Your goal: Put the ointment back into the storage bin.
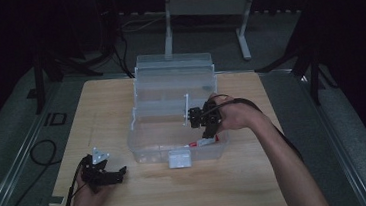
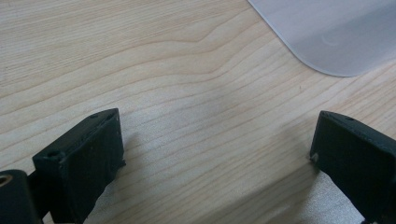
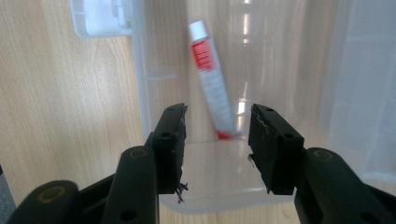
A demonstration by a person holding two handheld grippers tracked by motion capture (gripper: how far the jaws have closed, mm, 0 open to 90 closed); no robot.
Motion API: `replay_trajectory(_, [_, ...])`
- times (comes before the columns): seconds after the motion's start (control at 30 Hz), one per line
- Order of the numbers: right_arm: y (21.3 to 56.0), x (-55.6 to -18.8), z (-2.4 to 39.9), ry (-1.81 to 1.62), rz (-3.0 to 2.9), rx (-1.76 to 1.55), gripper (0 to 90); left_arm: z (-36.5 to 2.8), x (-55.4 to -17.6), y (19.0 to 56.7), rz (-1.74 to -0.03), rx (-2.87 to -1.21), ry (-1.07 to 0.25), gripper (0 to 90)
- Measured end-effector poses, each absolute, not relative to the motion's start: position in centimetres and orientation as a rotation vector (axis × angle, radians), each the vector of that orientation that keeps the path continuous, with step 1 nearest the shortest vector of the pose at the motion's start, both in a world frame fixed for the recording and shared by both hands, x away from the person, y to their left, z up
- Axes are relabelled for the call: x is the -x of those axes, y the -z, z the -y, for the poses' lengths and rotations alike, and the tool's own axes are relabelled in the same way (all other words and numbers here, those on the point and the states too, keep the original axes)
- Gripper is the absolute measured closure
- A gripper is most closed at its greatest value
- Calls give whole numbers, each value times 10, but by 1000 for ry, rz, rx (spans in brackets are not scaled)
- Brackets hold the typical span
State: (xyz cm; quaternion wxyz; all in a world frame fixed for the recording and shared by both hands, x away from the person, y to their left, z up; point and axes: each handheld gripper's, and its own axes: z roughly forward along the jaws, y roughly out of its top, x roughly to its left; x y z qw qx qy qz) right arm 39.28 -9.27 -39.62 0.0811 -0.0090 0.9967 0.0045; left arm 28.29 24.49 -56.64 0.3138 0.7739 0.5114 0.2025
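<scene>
Right gripper point(image 3: 217, 140) hangs over the near right corner of the clear plastic box point(image 1: 142, 151), its jaws partly apart with nothing between them. Just past its pads lies the tube point(image 3: 212, 79), white with a red label and a white cap, flat on the box floor along the near wall. It looks as though the tube has just been set down, so the placing step reads as done. The next move calls for lifting the gripper straight up, clear of the thin, glossy walls. Left gripper point(image 2: 217, 154) rests near the table's point(image 1: 258, 181) near left corner, jaws wide and empty over pale, smooth wood grain. A rounded white latch point(image 1: 180, 159) sits on the box's near wall.
</scene>
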Motion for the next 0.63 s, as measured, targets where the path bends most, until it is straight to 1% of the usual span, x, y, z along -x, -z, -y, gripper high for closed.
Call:
replay_trajectory(0.27, [386, -387, 104, -31, -2952, 0, 506, -245, -283, 566, -1348, -2040, -534, 30])
replay_trajectory(0.53, [381, -378, 118, -71, -2934, -27, 491, -245, -283, 566, -1349, -2040, -534, 31])
replay_trajectory(0.63, [380, -372, 127, -93, -2915, -45, 470, -245, -283, 566, -1348, -2041, -534, 30])
